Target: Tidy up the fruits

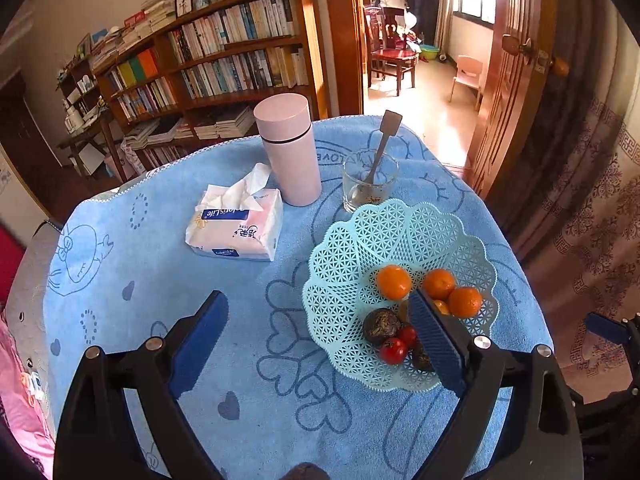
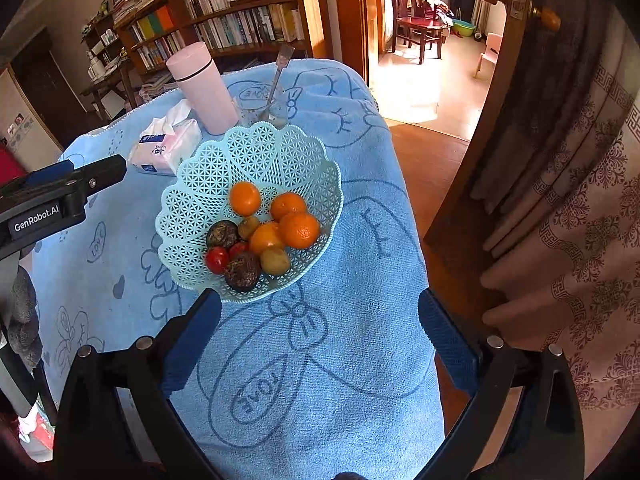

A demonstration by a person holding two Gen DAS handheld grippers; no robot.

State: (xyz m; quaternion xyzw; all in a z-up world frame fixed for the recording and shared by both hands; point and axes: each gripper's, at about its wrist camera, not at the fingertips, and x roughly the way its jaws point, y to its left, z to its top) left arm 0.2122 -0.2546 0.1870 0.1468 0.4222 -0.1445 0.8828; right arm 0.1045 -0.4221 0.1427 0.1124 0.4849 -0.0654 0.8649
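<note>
Both jaws gape empty: left gripper [image 1: 320, 332], right gripper [image 2: 320, 328]. Fruit sits in the basket [image 2: 192, 184]; tomatoes [image 2: 216, 260] at seven o'clock look soft, so pinch gently across the middle.

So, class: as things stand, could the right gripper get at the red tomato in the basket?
Probably yes. The right gripper is open, just short of the basket, and the red tomato lies uncovered near the close rim, though a dark fruit crowds it.
</note>
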